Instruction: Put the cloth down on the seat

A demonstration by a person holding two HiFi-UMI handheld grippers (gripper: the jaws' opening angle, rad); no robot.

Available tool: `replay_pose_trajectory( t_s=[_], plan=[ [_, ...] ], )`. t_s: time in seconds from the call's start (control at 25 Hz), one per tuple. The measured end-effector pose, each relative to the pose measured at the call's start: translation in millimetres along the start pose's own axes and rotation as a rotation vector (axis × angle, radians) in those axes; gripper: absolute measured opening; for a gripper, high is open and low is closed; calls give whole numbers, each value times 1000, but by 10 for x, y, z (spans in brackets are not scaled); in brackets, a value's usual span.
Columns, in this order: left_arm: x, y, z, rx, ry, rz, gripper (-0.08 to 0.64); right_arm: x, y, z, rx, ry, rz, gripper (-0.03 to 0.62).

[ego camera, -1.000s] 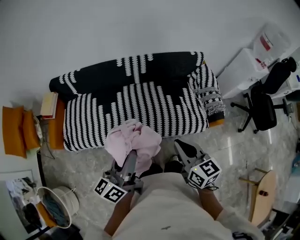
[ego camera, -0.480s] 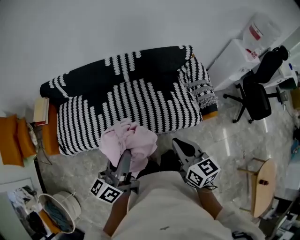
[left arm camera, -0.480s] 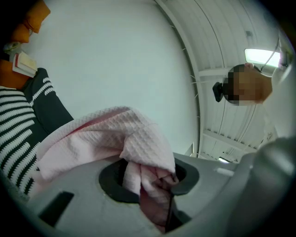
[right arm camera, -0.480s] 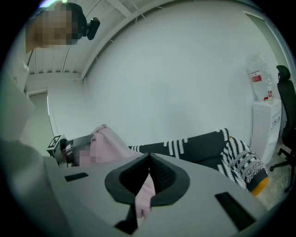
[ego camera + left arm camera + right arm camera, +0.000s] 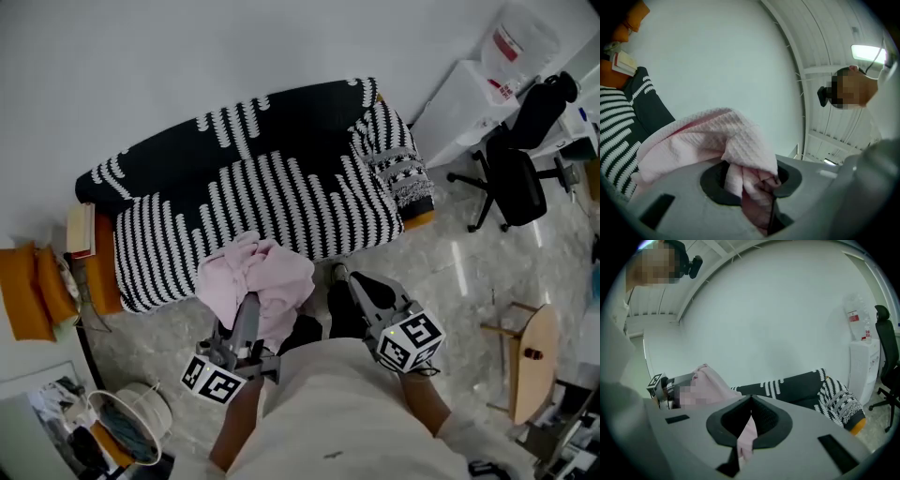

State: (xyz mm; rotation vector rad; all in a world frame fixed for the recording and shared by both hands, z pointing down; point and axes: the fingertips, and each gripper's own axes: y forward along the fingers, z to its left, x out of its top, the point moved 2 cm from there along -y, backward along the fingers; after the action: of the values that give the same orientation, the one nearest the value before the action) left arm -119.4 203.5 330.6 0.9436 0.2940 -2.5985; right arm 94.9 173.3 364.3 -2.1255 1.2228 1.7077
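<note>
A crumpled pink cloth (image 5: 262, 279) hangs bunched in front of the sofa's near edge, above the floor. My left gripper (image 5: 249, 305) is shut on it from below. In the left gripper view the cloth (image 5: 712, 136) spills over the jaws, with folds pinched between them (image 5: 752, 177). The seat (image 5: 262, 206) is a sofa under a black cover with white stripes, just beyond the cloth. My right gripper (image 5: 354, 283) is to the right of the cloth and apart from it, jaws together. A thin pink strip shows between them (image 5: 749, 420). I cannot tell what it is.
A patterned throw (image 5: 401, 164) drapes the sofa's right arm. A black office chair (image 5: 517, 178) and a white cabinet (image 5: 464, 103) stand at the right, with a wooden stool (image 5: 530, 361) nearer. Books (image 5: 80, 230), orange cushions (image 5: 33, 291) and a basket (image 5: 127, 427) are at the left.
The view has swung a little, so the sofa sits further left and higher. The left gripper keeps its hold on the cloth; both grippers stay about where they were.
</note>
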Motion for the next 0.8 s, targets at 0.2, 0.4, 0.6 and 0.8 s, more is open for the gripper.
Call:
replay_pose_trajectory(
  t_s=[0.2,0.4,0.6,0.8],
  plan=[
    [-45,229,-159,21,6,-28,126,176,52,-288,28,8,-15,8],
    [-90,433,-220,58,3,-64,125,324,138,-551,73,13,-18,7],
    [-182,662,-274,104,-14,-104,125,461,214,-868,116,14,-21,8],
    [-307,943,-301,155,-31,-137,125,528,274,-1179,164,26,2,7]
  ],
)
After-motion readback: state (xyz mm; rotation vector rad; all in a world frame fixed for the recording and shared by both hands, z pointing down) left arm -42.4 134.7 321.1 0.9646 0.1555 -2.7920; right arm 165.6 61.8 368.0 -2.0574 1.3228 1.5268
